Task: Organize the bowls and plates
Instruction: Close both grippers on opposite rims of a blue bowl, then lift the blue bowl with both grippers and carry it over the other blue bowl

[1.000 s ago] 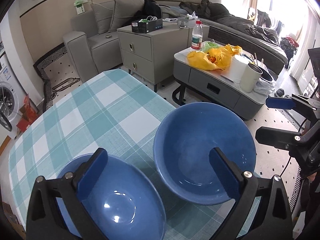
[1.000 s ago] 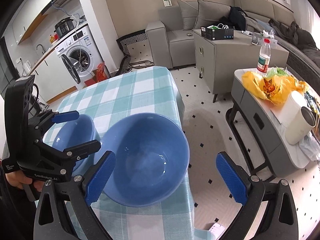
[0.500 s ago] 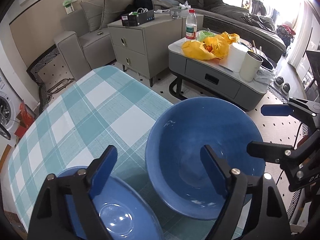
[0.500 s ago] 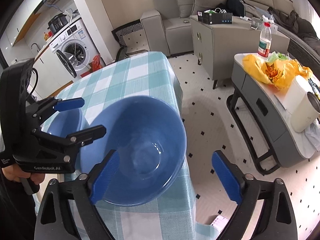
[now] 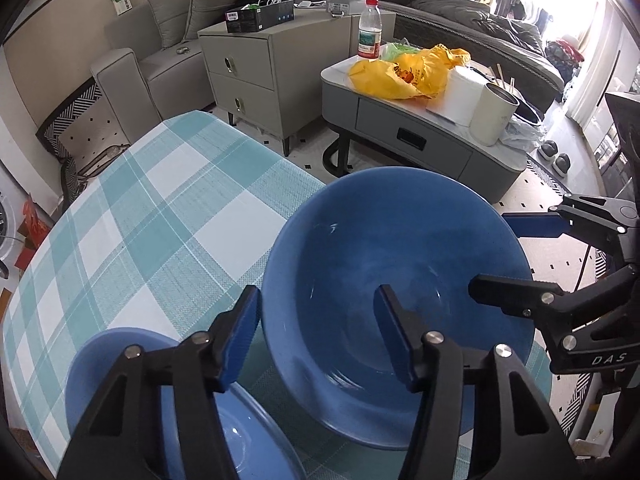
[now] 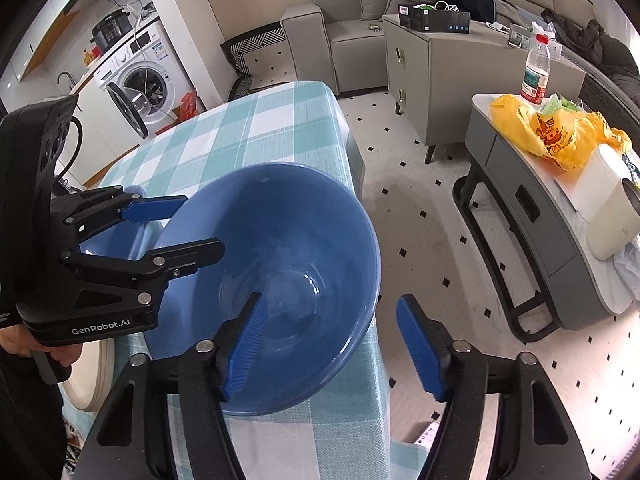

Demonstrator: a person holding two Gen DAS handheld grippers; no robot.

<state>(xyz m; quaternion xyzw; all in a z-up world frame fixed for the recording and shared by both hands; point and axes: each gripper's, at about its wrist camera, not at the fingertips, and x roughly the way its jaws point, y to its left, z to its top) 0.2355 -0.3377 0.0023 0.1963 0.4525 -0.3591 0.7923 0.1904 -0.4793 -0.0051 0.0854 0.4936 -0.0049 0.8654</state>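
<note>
A large blue bowl point(image 5: 400, 232) point(image 6: 280, 232) sits upright near the right edge of the teal checked tablecloth point(image 5: 160, 220). A smaller blue bowl point(image 5: 248, 436) point(image 6: 108, 240) stands just to its left. My left gripper point(image 5: 317, 292) point(image 6: 202, 222) straddles the large bowl's left rim, one finger outside and one inside. My right gripper point(image 6: 330, 300) point(image 5: 490, 250) straddles the opposite rim, its left finger inside and its right finger beyond the table edge. Both sets of jaws are closing. The rim is between the pads, which stand clear of it.
The table edge point(image 6: 352, 168) drops off right beside the large bowl, with tiled floor below. A grey coffee table point(image 6: 532, 208) holds a yellow bag, a bottle and a cream cup. A grey cabinet point(image 5: 256, 68) and sofa stand behind. A cream round rim point(image 6: 96, 372) lies at lower left.
Both grippers have come down over the large bowl, and their jaws have narrowed from wide open. Each now has the bowl's rim between its fingers.
</note>
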